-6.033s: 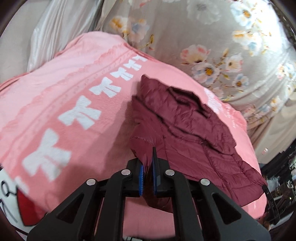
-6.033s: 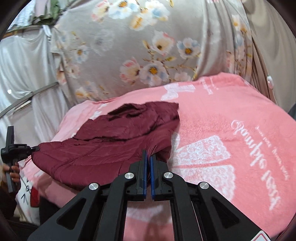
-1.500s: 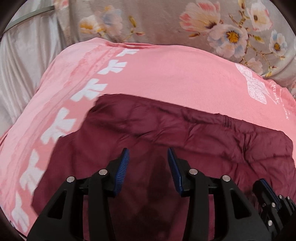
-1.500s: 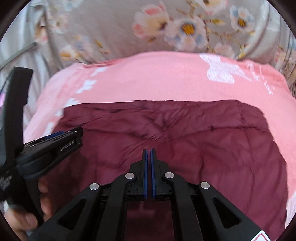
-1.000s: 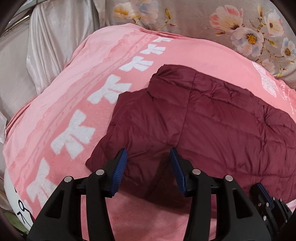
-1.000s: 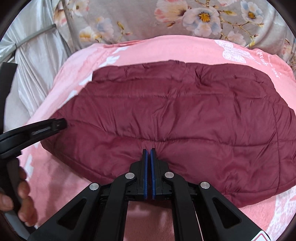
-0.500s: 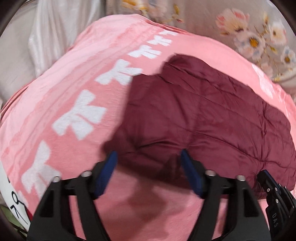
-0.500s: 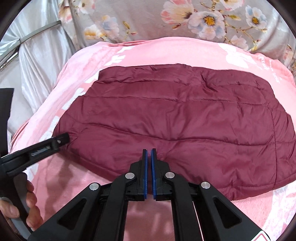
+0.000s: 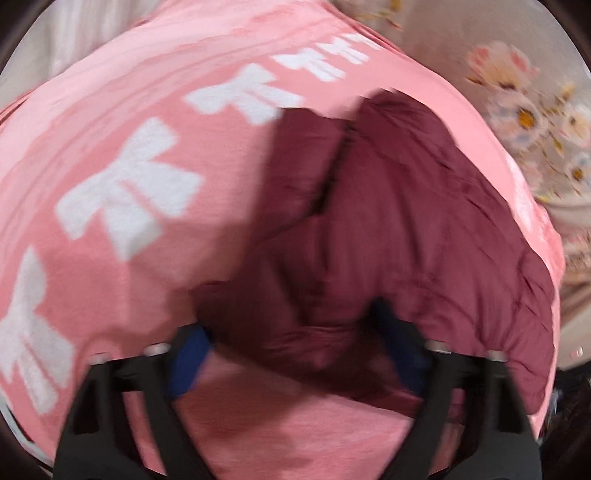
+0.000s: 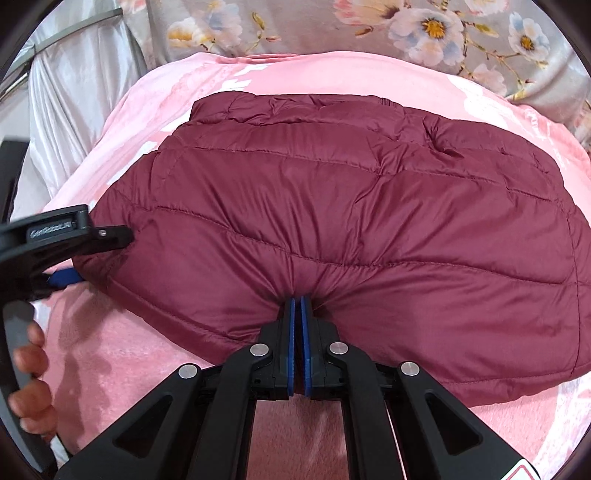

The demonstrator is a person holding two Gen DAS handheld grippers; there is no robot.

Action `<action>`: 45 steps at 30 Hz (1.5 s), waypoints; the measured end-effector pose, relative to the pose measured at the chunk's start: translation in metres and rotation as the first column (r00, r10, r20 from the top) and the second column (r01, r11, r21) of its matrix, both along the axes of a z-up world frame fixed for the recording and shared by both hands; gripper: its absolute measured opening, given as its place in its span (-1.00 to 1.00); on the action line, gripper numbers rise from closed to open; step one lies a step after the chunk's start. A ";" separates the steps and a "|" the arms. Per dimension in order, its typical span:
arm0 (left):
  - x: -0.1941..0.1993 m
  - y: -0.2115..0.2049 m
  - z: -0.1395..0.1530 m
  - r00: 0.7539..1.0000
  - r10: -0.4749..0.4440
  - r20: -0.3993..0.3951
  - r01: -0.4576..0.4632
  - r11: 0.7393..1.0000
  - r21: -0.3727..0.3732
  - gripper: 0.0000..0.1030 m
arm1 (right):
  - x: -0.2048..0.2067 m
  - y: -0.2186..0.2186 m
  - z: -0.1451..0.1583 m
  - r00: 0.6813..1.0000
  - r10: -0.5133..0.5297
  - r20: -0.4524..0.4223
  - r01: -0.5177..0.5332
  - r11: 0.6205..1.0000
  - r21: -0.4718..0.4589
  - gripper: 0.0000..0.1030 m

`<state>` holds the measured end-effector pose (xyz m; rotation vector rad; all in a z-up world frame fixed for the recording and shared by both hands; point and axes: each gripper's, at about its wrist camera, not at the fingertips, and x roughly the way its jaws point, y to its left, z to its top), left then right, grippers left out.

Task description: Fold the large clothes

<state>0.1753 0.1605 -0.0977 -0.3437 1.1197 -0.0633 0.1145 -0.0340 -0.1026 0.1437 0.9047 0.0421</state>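
Observation:
A dark red quilted jacket (image 10: 332, 206) lies spread on a pink blanket (image 10: 110, 350). My right gripper (image 10: 297, 301) is shut on the jacket's near hem, and the fabric puckers at its tips. In the blurred left wrist view, my left gripper (image 9: 291, 332) straddles the jacket's (image 9: 406, 221) near left corner. Its jaws are closing, with the puffy corner between them. I cannot see the pads pressing it. The right wrist view shows the left gripper (image 10: 103, 254) at that corner, one finger above the fabric and a blue pad below.
The pink blanket (image 9: 110, 110) carries white bow prints and covers a raised surface. Grey floral fabric (image 10: 424, 26) hangs behind it. A silvery curtain (image 10: 74, 92) hangs at the left. A person's hand (image 10: 29, 369) grips the left gripper's handle.
The left gripper swung down to the jacket's left corner; its jaws widened, then narrowed around it. The right gripper stayed shut at the near hem, which now bunches at its tips.

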 end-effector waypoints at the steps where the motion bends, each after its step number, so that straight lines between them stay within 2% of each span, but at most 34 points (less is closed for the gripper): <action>1: 0.000 -0.005 0.003 1.000 -0.012 0.004 0.012 1.000 -0.001 -0.09 | 0.000 0.000 0.000 1.000 0.003 0.000 -0.003 1.000 0.002 -0.92; 2: -0.002 -0.012 0.011 0.999 -0.032 0.022 0.032 0.999 0.007 -0.46 | 0.000 -0.001 0.001 1.000 0.006 0.000 -0.006 1.000 0.007 -0.92; 3: -0.004 -0.016 0.018 0.998 -0.041 0.040 0.040 0.999 0.020 -0.62 | -0.003 -0.005 0.004 1.000 0.002 0.001 -0.002 1.000 0.030 -0.92; 5: -0.013 -0.025 0.038 0.993 -0.069 0.100 0.064 0.997 0.052 -0.72 | -0.005 -0.012 0.008 1.000 -0.014 0.002 0.014 0.997 0.080 -0.92; 9: -0.037 -0.048 0.084 0.964 -0.149 0.221 0.124 0.985 0.123 -0.75 | -0.025 -0.023 0.018 0.999 -0.032 0.019 0.030 0.993 0.113 -0.92; 14: -0.059 -0.079 0.125 0.921 -0.242 0.306 0.205 0.967 0.151 -0.75 | -0.030 -0.031 0.007 0.999 -0.038 -0.001 0.038 0.990 0.133 -1.00; 18: -0.069 -0.107 0.137 0.890 -0.311 0.334 0.261 0.947 0.187 -0.76 | -0.027 -0.033 -0.004 0.999 0.000 0.043 -0.006 0.989 0.150 -1.00; 21: -0.076 -0.131 0.143 0.867 -0.348 0.356 0.273 0.931 0.244 -0.76 | -0.035 -0.042 0.000 0.998 0.009 0.055 -0.019 0.981 0.191 -1.00; 23: -0.079 -0.145 0.147 0.856 -0.368 0.363 0.288 0.923 0.256 -0.76 | -0.051 -0.056 0.008 0.998 -0.005 0.068 -0.010 0.976 0.216 -1.00; 26: -0.084 -0.169 0.152 0.838 -0.407 0.364 0.322 0.907 0.273 -0.76 | -0.080 -0.081 0.021 0.994 -0.050 0.100 0.033 0.986 0.164 -1.00; 32: -0.090 -0.242 0.145 0.784 -0.518 0.342 0.429 0.850 0.305 -0.76 | -0.129 -0.140 0.033 0.975 -0.188 0.114 0.181 0.981 0.069 -0.97; 38: -0.095 -0.322 0.105 0.739 -0.626 0.248 0.538 0.771 0.341 -0.76 | -0.161 -0.196 0.025 0.948 -0.306 0.087 0.305 0.952 0.030 -0.93; 41: -0.096 -0.350 0.076 0.734 -0.658 0.168 0.582 0.737 0.343 -0.76 | -0.169 -0.211 0.017 0.940 -0.331 0.076 0.330 0.944 0.024 -0.92; 45: -0.102 -0.366 0.050 0.734 -0.669 0.119 0.589 0.714 0.378 -0.72 | -0.170 -0.225 0.008 0.932 -0.357 0.058 0.355 0.934 0.036 -0.91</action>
